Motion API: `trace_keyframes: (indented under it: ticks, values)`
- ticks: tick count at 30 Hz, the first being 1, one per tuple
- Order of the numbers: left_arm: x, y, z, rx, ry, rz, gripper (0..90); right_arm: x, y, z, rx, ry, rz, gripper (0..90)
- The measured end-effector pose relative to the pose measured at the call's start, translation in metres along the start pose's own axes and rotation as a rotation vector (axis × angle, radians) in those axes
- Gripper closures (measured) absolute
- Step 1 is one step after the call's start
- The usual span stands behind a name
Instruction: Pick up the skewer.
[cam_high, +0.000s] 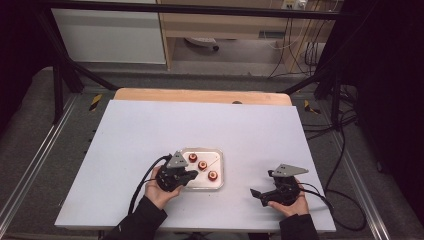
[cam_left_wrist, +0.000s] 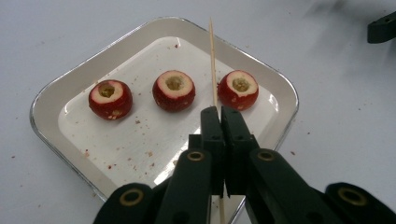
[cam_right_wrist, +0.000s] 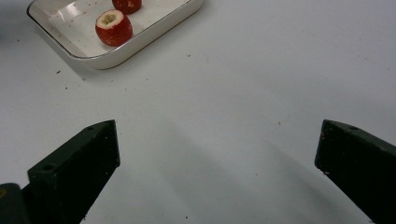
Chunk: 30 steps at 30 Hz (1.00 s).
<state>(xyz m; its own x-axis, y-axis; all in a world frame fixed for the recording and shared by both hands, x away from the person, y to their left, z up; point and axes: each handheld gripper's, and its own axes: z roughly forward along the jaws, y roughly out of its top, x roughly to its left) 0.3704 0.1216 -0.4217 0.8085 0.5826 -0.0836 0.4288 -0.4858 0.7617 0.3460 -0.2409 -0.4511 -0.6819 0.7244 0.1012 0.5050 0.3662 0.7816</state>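
Skewer (cam_left_wrist: 213, 65) work takes place on a white table (cam_high: 150, 135) with wide bare surface toward its far edge. Near the front edge sits a square tray (cam_left_wrist: 56, 93) holding three cored red fruits (cam_left_wrist: 173, 90) in a row. Right gripper (cam_high: 267, 192) rests well apart, jaws spread wide. Left gripper (cam_left_wrist: 220, 114), jaws pressed together, pinches the thin skewer upright between two fruits.

Three cored fruits (cam_left_wrist: 173, 90) lie in a row in the tray (cam_left_wrist: 46, 100), the skewer (cam_left_wrist: 213, 60) standing between two.
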Motion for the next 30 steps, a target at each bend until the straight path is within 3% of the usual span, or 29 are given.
trace_keyframes:
  ticks: [13,17,21,22,29,30]
  values:
    - [-0.011,0.003,0.001,0.026,-0.029,0.040,88.4,0.019,0.013,0.006,0.022,-0.015,-0.100,1.6]
    - [-0.017,0.005,0.004,0.041,-0.041,0.062,88.5,0.028,0.021,0.008,0.029,-0.021,-0.170,3.2]
    - [-0.021,0.007,0.004,0.053,-0.048,0.085,88.5,0.034,0.025,0.010,0.039,-0.029,-0.208,4.1]
    - [-0.023,0.008,0.004,0.052,-0.049,0.090,88.5,0.038,0.028,0.011,0.049,-0.036,-0.243,4.8]
    - [-0.029,0.014,0.002,0.059,-0.060,0.110,88.5,0.046,0.037,0.013,0.054,-0.045,-0.313,7.2]
    - [-0.030,0.015,0.002,0.061,-0.061,0.115,88.4,0.050,0.040,0.013,0.059,-0.054,-0.349,8.0]
